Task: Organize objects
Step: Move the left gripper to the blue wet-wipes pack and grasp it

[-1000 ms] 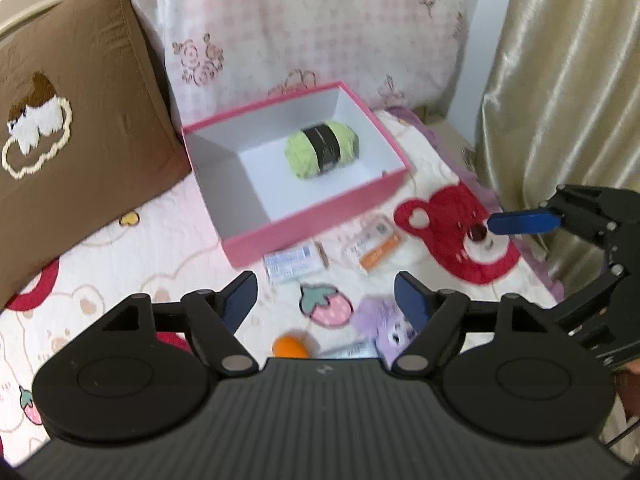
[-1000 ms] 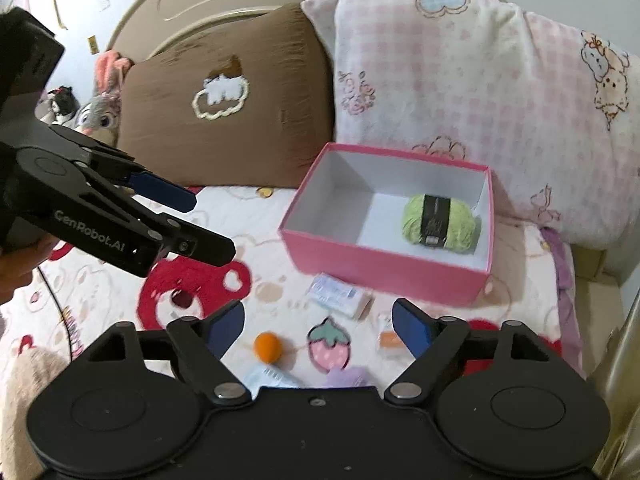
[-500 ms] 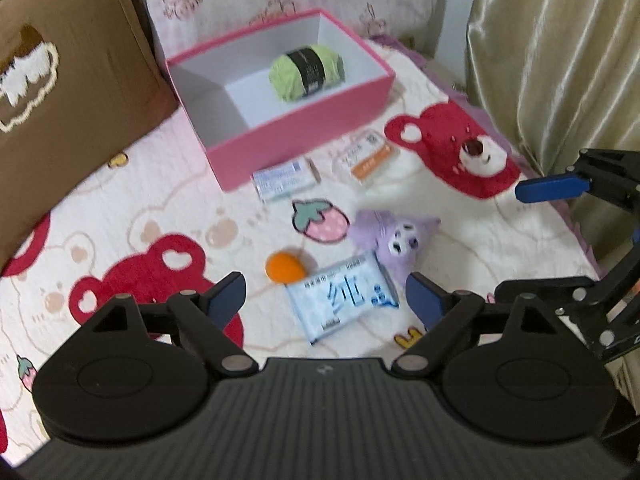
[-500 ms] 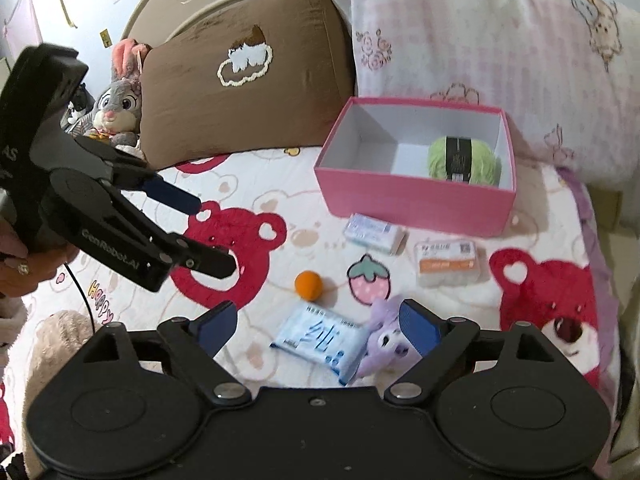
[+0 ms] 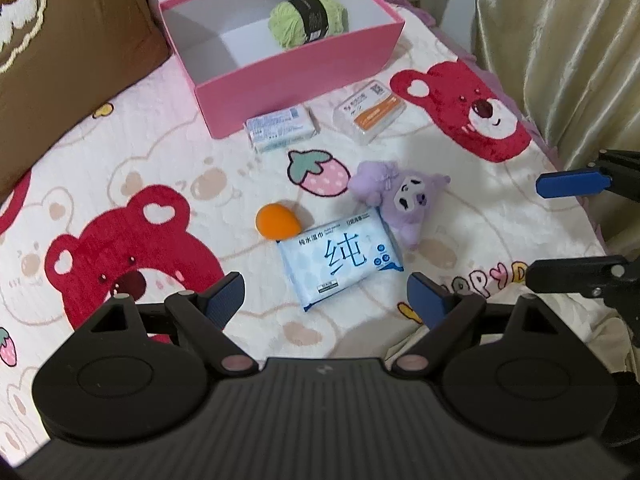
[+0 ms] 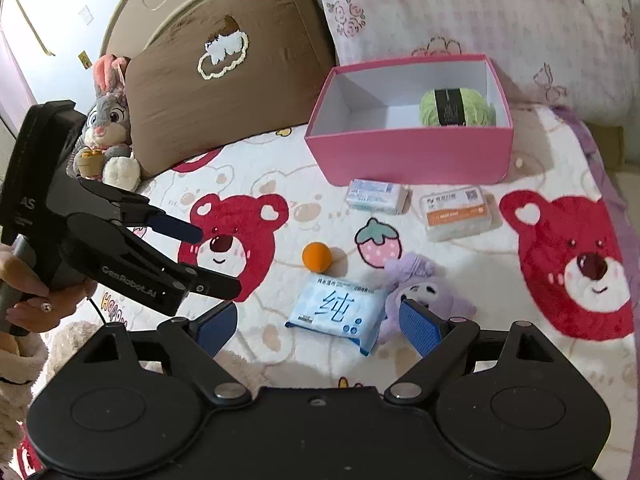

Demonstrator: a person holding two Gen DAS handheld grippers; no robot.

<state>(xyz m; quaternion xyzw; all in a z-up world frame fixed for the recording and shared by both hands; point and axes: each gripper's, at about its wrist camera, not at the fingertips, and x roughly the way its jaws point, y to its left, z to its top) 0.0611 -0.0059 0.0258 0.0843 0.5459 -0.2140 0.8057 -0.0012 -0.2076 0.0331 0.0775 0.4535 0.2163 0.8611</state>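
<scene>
Both tongs (image 5: 323, 298) (image 6: 318, 320) dropped toward bed, released, empty | done: yarn (image 5: 308, 20) in pink box (image 5: 296, 76) at 12 o'clock | left: wipes (image 5: 340, 256), orange ball (image 5: 276, 222), purple toy (image 5: 402, 200), two packets loose centre

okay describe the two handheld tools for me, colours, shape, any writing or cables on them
Both tools, left tool and right tool, are matte black linkage frames with round pivot discs and blue ribbed pads. The left one, seen from the right wrist camera, carries white "GenRobot.AI" lettering and a thin black cable. A fuzzy cream sleeve shows.
</scene>
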